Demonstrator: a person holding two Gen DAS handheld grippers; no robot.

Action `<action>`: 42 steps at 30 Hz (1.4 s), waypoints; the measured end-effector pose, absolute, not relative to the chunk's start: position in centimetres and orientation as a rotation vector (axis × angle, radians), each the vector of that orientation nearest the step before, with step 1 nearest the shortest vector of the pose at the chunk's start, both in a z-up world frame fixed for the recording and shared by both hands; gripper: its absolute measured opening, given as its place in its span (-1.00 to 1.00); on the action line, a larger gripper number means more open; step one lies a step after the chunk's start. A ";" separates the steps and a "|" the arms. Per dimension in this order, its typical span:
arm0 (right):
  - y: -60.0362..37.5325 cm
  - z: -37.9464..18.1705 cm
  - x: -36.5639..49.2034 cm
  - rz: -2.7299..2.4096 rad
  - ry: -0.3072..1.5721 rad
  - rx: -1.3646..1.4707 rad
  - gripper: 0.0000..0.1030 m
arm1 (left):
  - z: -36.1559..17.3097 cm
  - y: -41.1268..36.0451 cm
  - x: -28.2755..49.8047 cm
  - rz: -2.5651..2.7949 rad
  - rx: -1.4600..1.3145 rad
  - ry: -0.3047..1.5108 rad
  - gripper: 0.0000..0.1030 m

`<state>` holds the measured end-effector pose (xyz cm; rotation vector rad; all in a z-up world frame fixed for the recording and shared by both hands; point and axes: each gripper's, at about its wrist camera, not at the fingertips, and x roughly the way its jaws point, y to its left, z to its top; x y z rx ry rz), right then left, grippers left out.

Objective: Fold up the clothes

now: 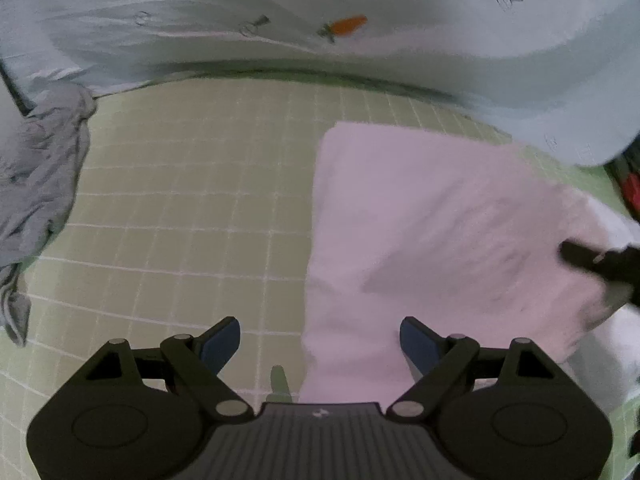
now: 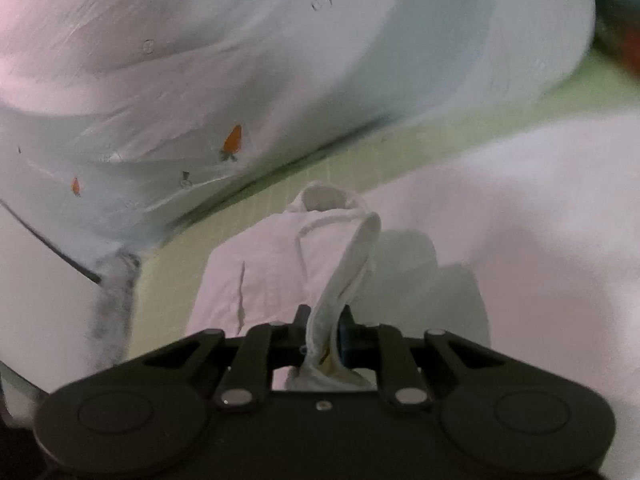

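A white garment [image 1: 432,232] lies partly folded on the green grid mat [image 1: 180,208], on the right half. My left gripper [image 1: 320,340] is open and empty, hovering over the garment's near left edge. My right gripper [image 2: 324,320] is shut on a twisted strip of the white garment [image 2: 344,268], by its collar [image 2: 324,200], and lifts it off the flat part. The right gripper also shows as a dark shape in the left wrist view [image 1: 600,260], at the garment's right side.
A pale blue sheet with carrot prints [image 1: 320,20] bunches along the far side of the mat, also in the right wrist view [image 2: 200,80]. A crumpled grey garment [image 1: 36,184] lies at the mat's left edge. A red and black object [image 1: 632,188] sits at far right.
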<state>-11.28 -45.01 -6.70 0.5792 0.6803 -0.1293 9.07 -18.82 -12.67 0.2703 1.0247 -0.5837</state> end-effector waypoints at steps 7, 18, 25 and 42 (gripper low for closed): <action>-47.1 -10.2 -12.5 -0.230 0.838 0.516 0.64 | -14.0 -20.4 7.9 -0.570 0.351 1.082 0.70; -56.0 -9.3 -22.0 -0.533 0.761 0.662 0.83 | -12.8 -23.0 4.6 -0.599 0.387 1.045 0.70; -60.5 -9.5 -25.3 -0.645 0.717 0.610 0.83 | -13.6 -26.6 2.1 -0.558 0.469 1.057 0.73; -76.9 -11.3 -26.1 -0.805 0.669 0.544 0.99 | -15.9 -31.2 2.9 -0.419 0.500 1.129 0.92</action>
